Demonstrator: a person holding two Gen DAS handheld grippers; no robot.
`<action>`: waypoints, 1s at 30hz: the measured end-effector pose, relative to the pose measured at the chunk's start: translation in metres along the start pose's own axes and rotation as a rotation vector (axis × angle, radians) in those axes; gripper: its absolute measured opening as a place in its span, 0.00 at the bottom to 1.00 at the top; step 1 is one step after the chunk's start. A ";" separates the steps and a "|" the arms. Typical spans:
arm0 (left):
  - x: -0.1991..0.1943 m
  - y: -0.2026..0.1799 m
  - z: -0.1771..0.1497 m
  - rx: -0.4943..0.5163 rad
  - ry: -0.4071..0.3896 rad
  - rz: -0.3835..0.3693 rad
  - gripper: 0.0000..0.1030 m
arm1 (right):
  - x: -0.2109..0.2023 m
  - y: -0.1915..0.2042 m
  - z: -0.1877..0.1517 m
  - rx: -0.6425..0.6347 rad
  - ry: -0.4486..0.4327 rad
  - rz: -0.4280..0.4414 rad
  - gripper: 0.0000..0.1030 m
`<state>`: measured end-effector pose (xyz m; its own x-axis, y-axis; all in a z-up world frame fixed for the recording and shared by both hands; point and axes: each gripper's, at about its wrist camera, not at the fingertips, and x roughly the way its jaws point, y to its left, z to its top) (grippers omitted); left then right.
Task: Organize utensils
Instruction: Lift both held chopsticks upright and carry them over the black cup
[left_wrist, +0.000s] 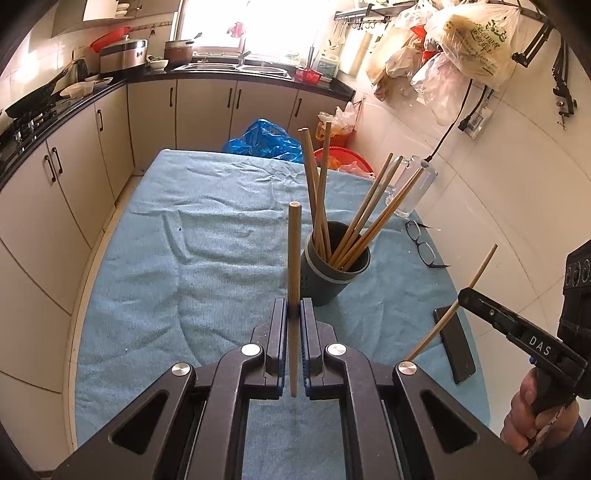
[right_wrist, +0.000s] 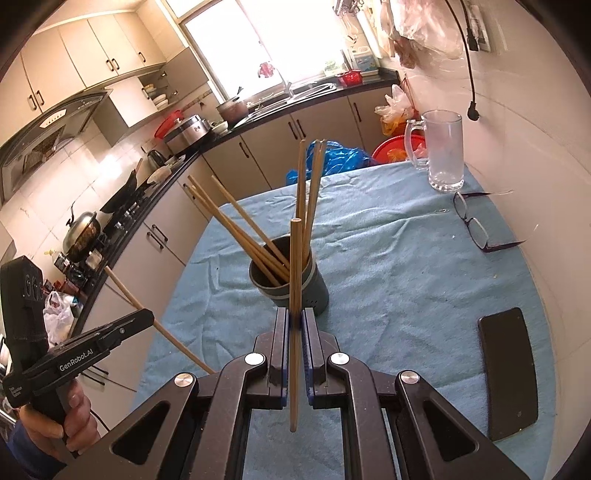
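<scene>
Chopsticks (left_wrist: 293, 295) (right_wrist: 294, 325) partly hidden between each clamped tool (left_wrist: 294, 314) (right_wrist: 294, 317).

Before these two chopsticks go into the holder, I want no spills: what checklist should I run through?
1. Left gripper clamped on its chopstick: ok.
2. Right gripper clamped on its chopstick: ok.
3. Holder upright on the blue cloth: ok.
4. Room in the holder's mouth beside the chopsticks already inside: ok.
5. Glasses, phone and glass mug apart from the holder: ok.

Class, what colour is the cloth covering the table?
Light blue cloth; clearest in the right wrist view.
</scene>
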<state>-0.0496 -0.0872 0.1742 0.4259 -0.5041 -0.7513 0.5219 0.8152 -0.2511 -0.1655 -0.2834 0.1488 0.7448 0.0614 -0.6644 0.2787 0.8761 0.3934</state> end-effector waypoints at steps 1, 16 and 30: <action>0.000 0.000 0.000 0.000 -0.001 0.000 0.06 | -0.001 -0.001 0.001 0.004 -0.002 0.000 0.07; -0.013 -0.006 0.015 0.012 -0.037 -0.002 0.06 | -0.018 -0.014 0.021 0.039 -0.053 -0.004 0.07; -0.031 -0.017 0.042 0.037 -0.087 -0.018 0.06 | -0.036 -0.012 0.048 0.028 -0.118 -0.002 0.07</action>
<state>-0.0410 -0.0976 0.2272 0.4779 -0.5425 -0.6909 0.5560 0.7957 -0.2402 -0.1663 -0.3194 0.1982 0.8102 0.0017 -0.5861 0.2956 0.8623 0.4111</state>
